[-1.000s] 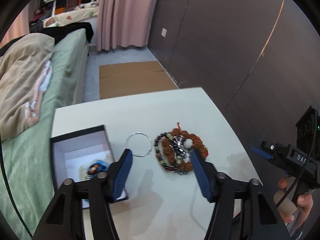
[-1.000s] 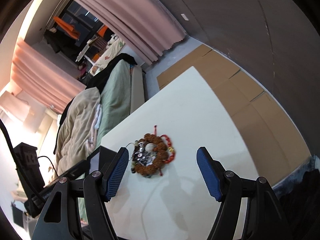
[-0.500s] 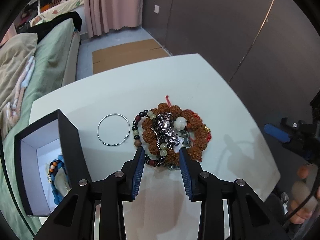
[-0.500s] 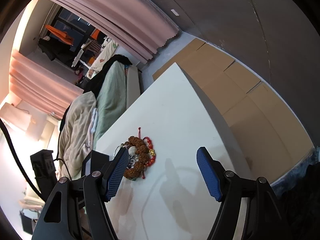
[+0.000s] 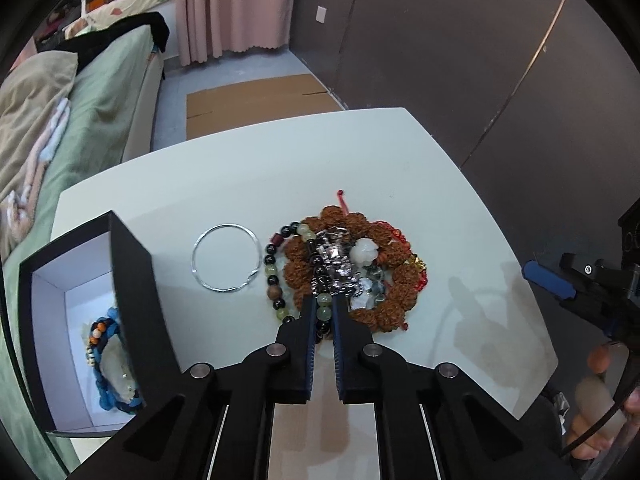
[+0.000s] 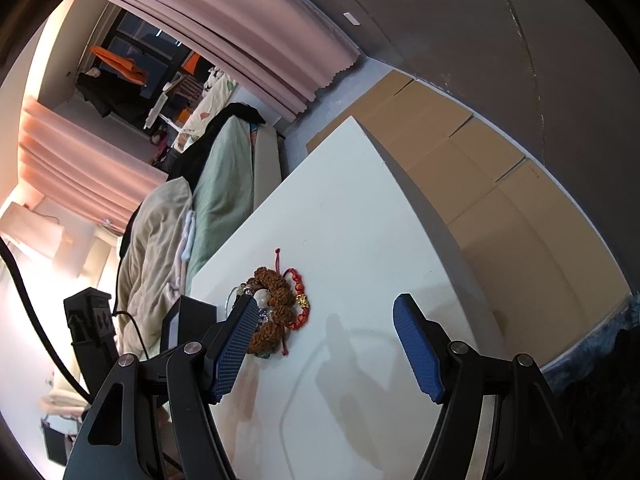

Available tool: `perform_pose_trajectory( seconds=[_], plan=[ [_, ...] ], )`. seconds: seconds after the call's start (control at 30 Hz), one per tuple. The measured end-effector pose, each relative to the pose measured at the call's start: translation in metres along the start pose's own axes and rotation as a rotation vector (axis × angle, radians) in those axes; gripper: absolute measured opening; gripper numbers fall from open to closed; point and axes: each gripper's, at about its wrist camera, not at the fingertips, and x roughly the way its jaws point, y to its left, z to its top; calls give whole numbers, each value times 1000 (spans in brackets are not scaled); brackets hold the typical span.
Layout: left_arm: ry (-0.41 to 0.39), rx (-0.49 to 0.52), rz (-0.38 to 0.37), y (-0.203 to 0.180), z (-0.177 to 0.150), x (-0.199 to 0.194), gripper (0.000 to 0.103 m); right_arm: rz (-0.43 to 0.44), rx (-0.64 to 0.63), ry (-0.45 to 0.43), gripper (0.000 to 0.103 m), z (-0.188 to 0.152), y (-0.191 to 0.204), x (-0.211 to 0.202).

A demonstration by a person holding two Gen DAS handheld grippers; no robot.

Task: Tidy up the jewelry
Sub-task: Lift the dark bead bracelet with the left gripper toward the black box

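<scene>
left gripper (image 5: 323, 307) clamped on beaded bracelet (image 5: 276, 280) at near edge of jewelry pile (image 5: 352, 272), table (image 5: 280, 160) centre | right gripper (image 6: 324, 344) spread wide, holding nothing, right of pile | black box (image 5: 132, 300) left

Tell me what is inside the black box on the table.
Inside the black box: a blue braided bracelet with small colored beads, over something pale. The near wall hides the rest of the floor.

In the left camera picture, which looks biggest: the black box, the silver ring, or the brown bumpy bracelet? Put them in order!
1. black box, though it sits nearer the camera.
2. brown bumpy bracelet.
3. silver ring, only a little smaller than the bracelet.
</scene>
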Motion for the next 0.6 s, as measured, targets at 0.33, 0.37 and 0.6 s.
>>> perform_pose_trajectory(
  seconds=[0.33,0.37,0.6],
  plan=[
    [-59,-14,-13,12,1,-24,7,14,-25,15,71,-2,10,6],
    [-69,-14,-19,13,2,-29,7,19,-26,17,71,-2,12,7],
    [-140,-31,-28,24,12,-59,7,55,-42,49,70,-5,26,18]
  ],
)
